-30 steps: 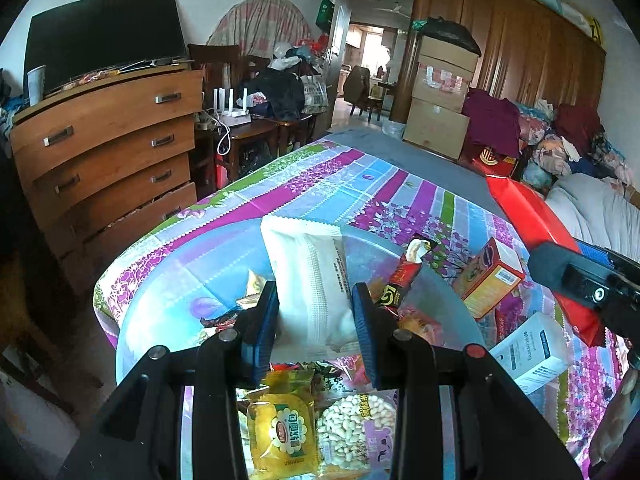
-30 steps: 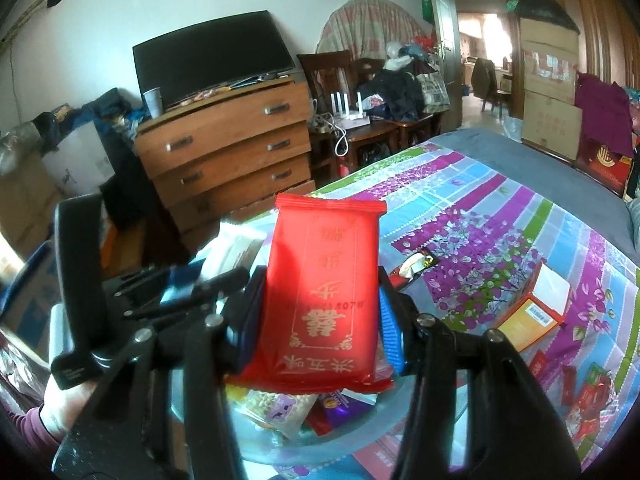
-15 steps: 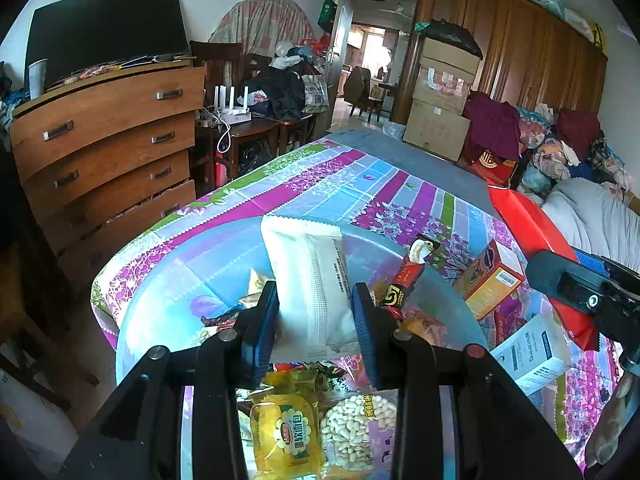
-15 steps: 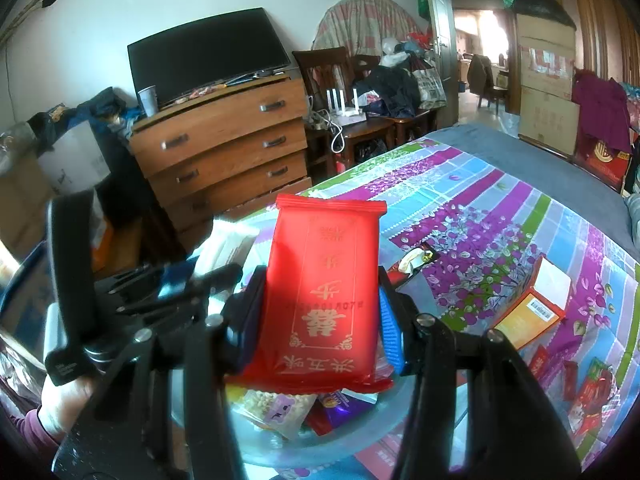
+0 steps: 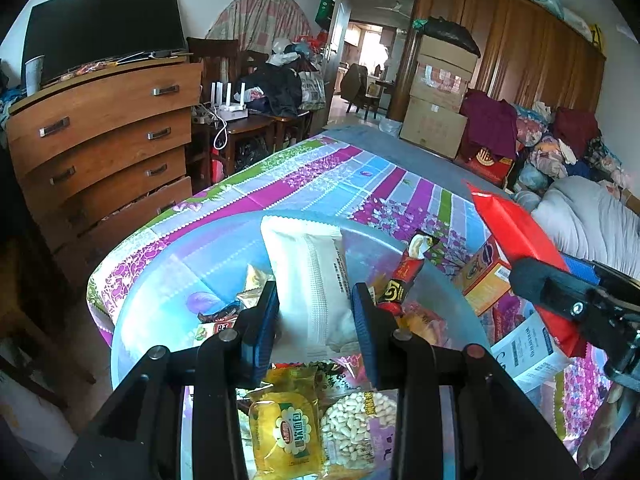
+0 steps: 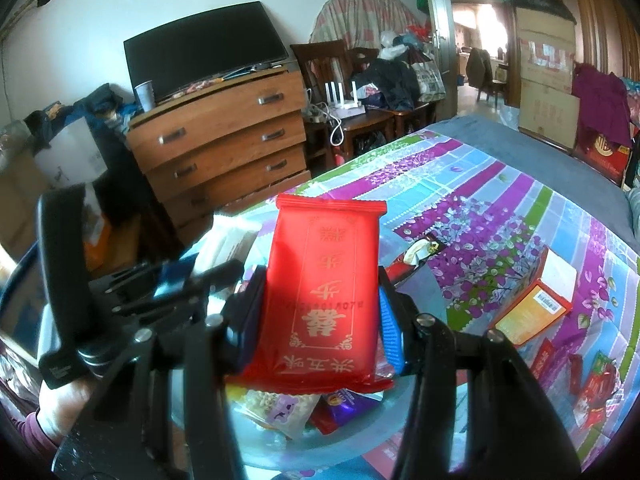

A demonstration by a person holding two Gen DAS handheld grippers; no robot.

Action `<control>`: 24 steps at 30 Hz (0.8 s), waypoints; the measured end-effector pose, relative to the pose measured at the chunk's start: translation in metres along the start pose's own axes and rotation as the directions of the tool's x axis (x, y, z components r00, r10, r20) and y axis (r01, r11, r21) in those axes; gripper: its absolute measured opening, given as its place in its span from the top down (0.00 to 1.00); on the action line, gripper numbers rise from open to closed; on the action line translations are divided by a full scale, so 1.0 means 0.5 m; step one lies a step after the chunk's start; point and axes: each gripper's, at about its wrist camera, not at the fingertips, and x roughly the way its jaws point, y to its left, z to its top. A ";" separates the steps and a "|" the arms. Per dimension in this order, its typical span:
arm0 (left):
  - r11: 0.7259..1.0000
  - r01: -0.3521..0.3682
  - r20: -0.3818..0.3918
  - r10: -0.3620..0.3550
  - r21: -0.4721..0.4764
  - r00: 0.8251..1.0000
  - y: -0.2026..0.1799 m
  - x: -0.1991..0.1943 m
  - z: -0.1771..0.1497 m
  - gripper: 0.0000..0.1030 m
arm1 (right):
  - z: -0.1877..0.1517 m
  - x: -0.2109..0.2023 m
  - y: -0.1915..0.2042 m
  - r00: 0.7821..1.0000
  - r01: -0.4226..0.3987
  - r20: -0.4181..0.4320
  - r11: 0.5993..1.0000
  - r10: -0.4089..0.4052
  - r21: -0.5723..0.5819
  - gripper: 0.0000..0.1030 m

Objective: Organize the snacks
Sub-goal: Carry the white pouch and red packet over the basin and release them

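My left gripper (image 5: 316, 308) is shut on a white snack packet (image 5: 310, 280), held above a pale blue round tray (image 5: 160, 304) that holds several snacks. My right gripper (image 6: 322, 304) is shut on a red packet with gold print (image 6: 326, 280), also over the tray (image 6: 360, 436). In the left wrist view the red packet (image 5: 516, 236) and the right gripper's body show at the right. In the right wrist view the left gripper's body and the person's hand (image 6: 60, 404) sit at the left, with the white packet (image 6: 228, 240) behind.
An orange box (image 5: 484, 276) and a white box (image 5: 524, 344) lie on the flowered tablecloth (image 5: 320, 176) right of the tray. Small red packets (image 6: 576, 376) lie near the table's right edge. A wooden dresser (image 5: 100, 136) stands left of the table.
The red packet and right gripper have shifted slightly left, closer to the tray, in the left wrist view. The left gripper has kept still with the white packet.
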 end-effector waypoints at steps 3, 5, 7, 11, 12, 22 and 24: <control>1.000 -0.002 -0.010 0.002 0.003 1.000 -0.002 0.007 -0.004 0.64 | 0.000 0.005 0.003 1.000 -0.003 -0.001 1.000 0.003 0.008 0.51; 1.000 0.000 -0.010 0.000 0.006 1.000 -0.002 0.008 -0.003 0.64 | 0.000 0.006 0.002 1.000 -0.006 -0.002 1.000 0.006 0.013 0.51; 1.000 0.003 -0.006 -0.003 0.006 1.000 -0.001 0.008 0.001 0.64 | 0.001 0.006 0.003 1.000 -0.006 0.000 1.000 0.006 0.011 0.51; 1.000 0.007 -0.006 -0.007 0.004 1.000 -0.004 0.010 0.004 0.64 | 0.002 0.007 0.003 1.000 -0.004 -0.002 1.000 0.004 0.011 0.51; 1.000 0.008 -0.008 -0.008 0.005 1.000 -0.005 0.011 0.004 0.64 | 0.002 0.007 0.002 1.000 -0.004 -0.001 1.000 0.004 0.010 0.51; 1.000 0.017 -0.009 -0.017 0.009 1.000 -0.015 0.010 0.010 0.64 | 0.008 0.010 0.004 1.000 -0.013 -0.005 1.000 0.013 0.015 0.51; 1.000 0.018 -0.011 -0.018 0.008 1.000 -0.014 0.011 0.010 0.64 | 0.009 0.011 0.003 1.000 -0.014 -0.007 1.000 0.015 0.015 0.50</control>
